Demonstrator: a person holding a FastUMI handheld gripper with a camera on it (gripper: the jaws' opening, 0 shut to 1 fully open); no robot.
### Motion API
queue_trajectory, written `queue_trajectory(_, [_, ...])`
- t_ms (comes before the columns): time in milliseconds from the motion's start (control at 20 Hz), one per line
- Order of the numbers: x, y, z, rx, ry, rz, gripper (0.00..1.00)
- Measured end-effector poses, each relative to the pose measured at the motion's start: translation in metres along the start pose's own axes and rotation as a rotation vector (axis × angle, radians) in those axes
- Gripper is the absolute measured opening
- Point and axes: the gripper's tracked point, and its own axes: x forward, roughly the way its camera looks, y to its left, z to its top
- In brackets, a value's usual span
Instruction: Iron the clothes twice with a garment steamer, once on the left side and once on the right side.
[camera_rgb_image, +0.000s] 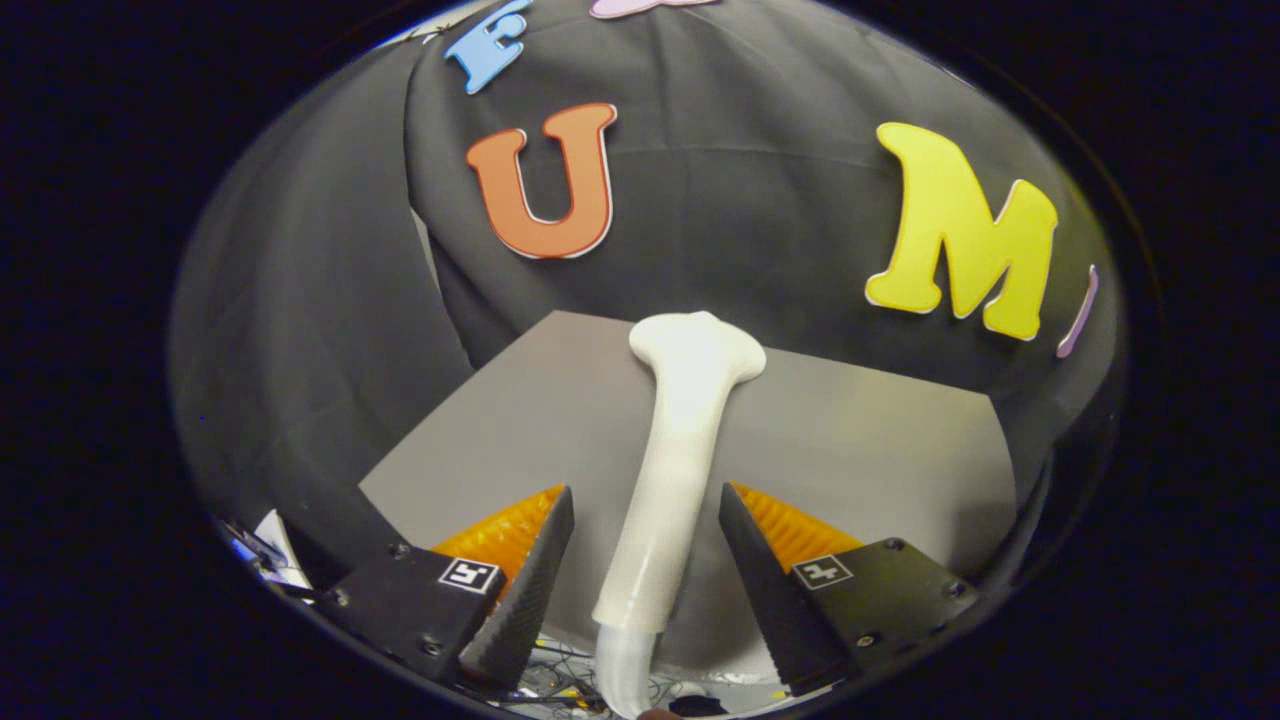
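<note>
A white garment steamer (672, 460) lies on the grey table (860, 440), its wide head (698, 350) pointing away from me toward the black cloth wall. Its handle runs back between my fingers, and a pale hose (622, 670) leaves its near end. My gripper (645, 497) is open, with one finger on each side of the handle. The right fingertip (735, 510) is almost against the handle. A small gap shows between the handle and the left fingertip (558, 515).
Black cloth (300, 300) hangs close behind and to the left of the table. The table's near edge lies just under my fingers, with tangled cables (560, 685) and some papers (275, 550) below it. Bare tabletop stretches to the right of the steamer.
</note>
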Motion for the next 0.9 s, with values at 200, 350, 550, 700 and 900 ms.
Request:
queue_trajectory(200, [0.014,-0.003,0.001,-0.02,0.0,-0.063,0.86])
queue_trajectory(350, [0.019,-0.003,0.004,-0.014,-0.009,-0.082,0.77])
queue_trajectory(550, [0.023,-0.005,0.008,0.037,-0.018,-0.087,0.51])
queue_trajectory(700, [0.014,-0.002,0.008,0.042,-0.034,-0.05,0.37])
queue_trajectory(900, [-0.039,-0.007,0.009,0.033,-0.155,-0.053,0.35])
